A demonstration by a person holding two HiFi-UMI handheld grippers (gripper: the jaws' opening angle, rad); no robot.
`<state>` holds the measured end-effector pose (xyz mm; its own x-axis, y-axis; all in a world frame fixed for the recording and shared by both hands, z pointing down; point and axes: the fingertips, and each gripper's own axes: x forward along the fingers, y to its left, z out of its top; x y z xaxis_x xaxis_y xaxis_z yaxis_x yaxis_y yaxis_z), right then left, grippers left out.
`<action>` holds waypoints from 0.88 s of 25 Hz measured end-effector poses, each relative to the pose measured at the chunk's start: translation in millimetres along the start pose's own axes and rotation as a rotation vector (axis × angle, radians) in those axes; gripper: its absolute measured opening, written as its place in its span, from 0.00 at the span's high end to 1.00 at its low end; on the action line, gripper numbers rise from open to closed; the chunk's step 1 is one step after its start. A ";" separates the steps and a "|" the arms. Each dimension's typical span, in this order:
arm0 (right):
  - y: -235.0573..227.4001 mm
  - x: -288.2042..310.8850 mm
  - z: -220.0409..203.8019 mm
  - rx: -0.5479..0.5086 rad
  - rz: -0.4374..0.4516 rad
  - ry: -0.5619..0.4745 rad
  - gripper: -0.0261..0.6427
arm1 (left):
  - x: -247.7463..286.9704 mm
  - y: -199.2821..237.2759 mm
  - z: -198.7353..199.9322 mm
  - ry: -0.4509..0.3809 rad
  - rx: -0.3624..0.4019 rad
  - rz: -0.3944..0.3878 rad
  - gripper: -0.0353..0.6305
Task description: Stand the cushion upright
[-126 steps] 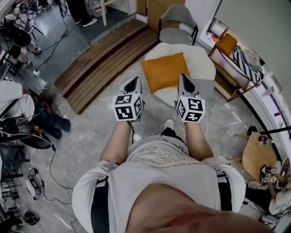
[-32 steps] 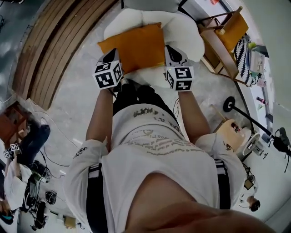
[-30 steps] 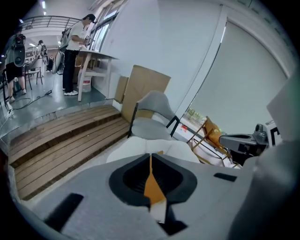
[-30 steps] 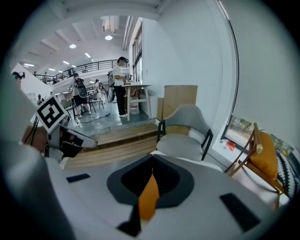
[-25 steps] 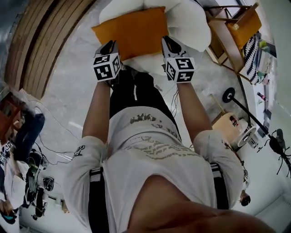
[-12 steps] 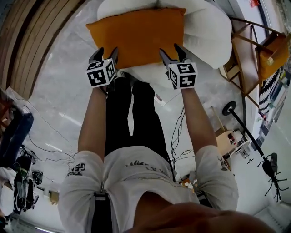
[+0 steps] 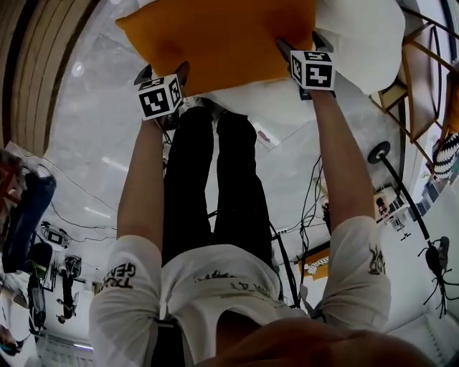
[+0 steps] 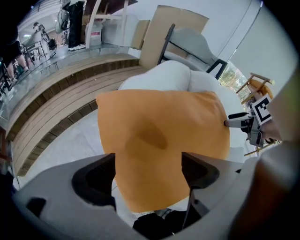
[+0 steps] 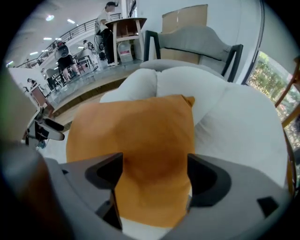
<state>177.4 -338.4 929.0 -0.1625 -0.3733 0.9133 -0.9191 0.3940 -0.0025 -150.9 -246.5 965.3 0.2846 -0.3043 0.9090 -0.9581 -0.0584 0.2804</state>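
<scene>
The left gripper (image 8: 147,176) and right gripper (image 9: 154,178) have just been opening their jaws, now wide apart (not clamped). Each straddles a near corner of the square orange fabric cushion (image 7: 222,39), lying flat on the white padded seat (image 7: 358,32).

A white padded seat (image 9: 243,140) stands on a pale, glossy stone floor (image 7: 86,136). Directly behind the seat is a grey armchair with a dark frame (image 9: 197,40), and behind that a brown cardboard sheet (image 9: 185,18) stands by a white wall (image 9: 150,11). To the seat's left, curved wooden steps (image 8: 56,98) rise to a grey upper level, where a wooden table (image 9: 124,26) stands under ceiling lights (image 9: 49,18). To the seat's right are a window with greenery beyond (image 9: 272,79) and a wooden chair frame (image 7: 423,79), and black cables (image 7: 310,201) trail over the floor in front of it.
</scene>
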 end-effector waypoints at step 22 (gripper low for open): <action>21.4 42.0 -28.1 -0.016 0.048 0.197 0.84 | 27.4 -18.4 -25.5 0.058 0.028 -0.120 0.89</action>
<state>161.0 -322.0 978.7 -0.1308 -0.1827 0.9744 -0.9059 0.4213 -0.0426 -124.6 -229.6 992.8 0.3976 -0.2380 0.8861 -0.9174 -0.1177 0.3801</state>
